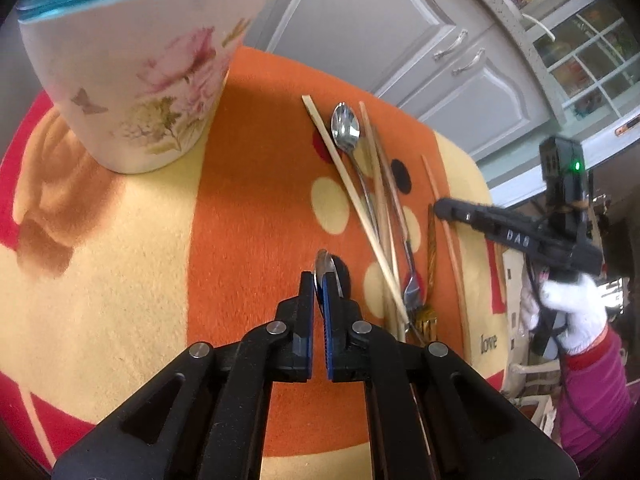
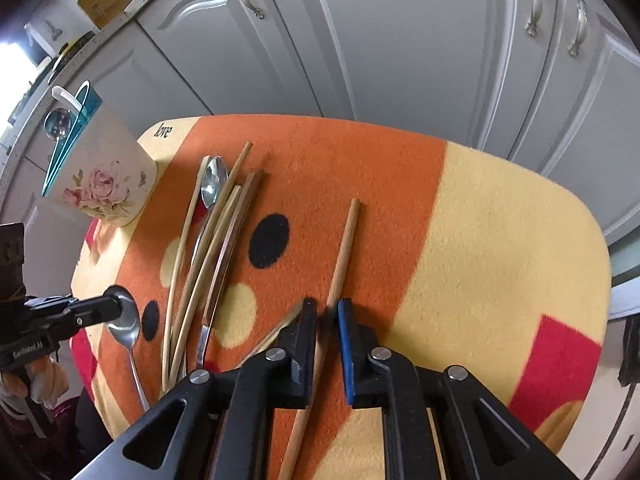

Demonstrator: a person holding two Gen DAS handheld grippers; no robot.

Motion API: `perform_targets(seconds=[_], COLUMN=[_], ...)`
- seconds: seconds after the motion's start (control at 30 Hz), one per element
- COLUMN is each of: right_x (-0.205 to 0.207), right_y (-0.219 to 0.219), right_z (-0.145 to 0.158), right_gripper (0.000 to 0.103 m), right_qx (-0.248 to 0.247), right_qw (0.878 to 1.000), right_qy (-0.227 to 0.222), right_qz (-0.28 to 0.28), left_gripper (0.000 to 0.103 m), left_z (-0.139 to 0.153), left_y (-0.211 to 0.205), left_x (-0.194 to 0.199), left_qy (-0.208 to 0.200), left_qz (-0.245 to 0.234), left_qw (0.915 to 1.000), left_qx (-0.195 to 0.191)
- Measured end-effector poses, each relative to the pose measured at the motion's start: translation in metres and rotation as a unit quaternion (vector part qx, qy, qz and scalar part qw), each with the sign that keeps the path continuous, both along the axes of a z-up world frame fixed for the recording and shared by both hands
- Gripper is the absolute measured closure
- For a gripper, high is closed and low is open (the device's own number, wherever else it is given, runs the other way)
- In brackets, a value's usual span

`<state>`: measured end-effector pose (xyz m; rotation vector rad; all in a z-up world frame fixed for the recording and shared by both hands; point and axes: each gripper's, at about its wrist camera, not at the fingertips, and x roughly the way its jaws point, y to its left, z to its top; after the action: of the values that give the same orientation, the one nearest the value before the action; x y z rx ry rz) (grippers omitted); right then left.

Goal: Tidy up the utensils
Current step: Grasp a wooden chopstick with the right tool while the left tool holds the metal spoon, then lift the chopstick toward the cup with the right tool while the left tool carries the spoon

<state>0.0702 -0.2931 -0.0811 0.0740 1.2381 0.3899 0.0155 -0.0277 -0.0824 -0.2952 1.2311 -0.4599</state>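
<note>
My left gripper point(image 1: 319, 280) is shut on the bowl of a steel spoon point(image 1: 325, 265); it also shows at the left of the right wrist view point(image 2: 116, 310), with the spoon point(image 2: 127, 330) low over the cloth. My right gripper point(image 2: 327, 307) is open, its fingers either side of a single wooden chopstick point(image 2: 343, 248); it also shows in the left wrist view point(image 1: 444, 208). A pile of chopsticks point(image 2: 208, 256), a second spoon point(image 1: 346, 128) and a fork point(image 1: 412, 280) lies mid-table. A floral holder point(image 1: 132, 80) with a teal rim stands at the far left.
The table is covered by an orange, yellow and red cloth point(image 2: 500, 240) with dots. Grey cabinet doors point(image 2: 400, 40) stand behind the table. The holder point(image 2: 100, 176) in the right wrist view has a spoon and a white utensil in it.
</note>
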Motion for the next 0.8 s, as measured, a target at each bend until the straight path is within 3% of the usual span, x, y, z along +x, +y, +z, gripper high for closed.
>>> perform_targets(seconds=[0.1,0.17,0.2,0.33,0.47,0.8], right_x=[0.01,0.016,0.018,0.018,0.011,-0.042], right_y=[-0.001,-0.002,-0.001,0.007,-0.001,-0.018], right_z=[-0.002,-0.004,-0.005,-0.004,0.004,0.069], right_gripper=[0.091,0.091,0.091,0.094,0.095,0.097], right_qx=[0.011,0.017,0.018,-0.009,0.003,0.066], right_qw=[1.0,1.0,1.0,1.0,1.0,0.994], right_qy=[-0.001,-0.003,-0.006,-0.019,-0.027,-0.088], right_qz=[-0.015,-0.021,-0.02,-0.003,-0.007,-0.011], left_gripper=[0.1,0.09,0.09,0.091,0.1,0.103], left_z=[-0.007,-0.013,-0.015,-0.014,-0.008,0.05], left_y=[-0.003,-0.004,-0.003,-0.006,-0.008,-0.003], left_x=[0.001,0.004,0.004,0.005,0.002,-0.02], left_qy=[0.01,0.018,0.02,0.01,-0.003,-0.07], left_qz=[-0.003,-0.003,-0.001,-0.009,-0.018,-0.029], left_qw=[0.9999,0.9998,0.9998,0.9999,0.9997,0.9971], left_qx=[0.006,0.01,0.004,0.008,0.013,0.0])
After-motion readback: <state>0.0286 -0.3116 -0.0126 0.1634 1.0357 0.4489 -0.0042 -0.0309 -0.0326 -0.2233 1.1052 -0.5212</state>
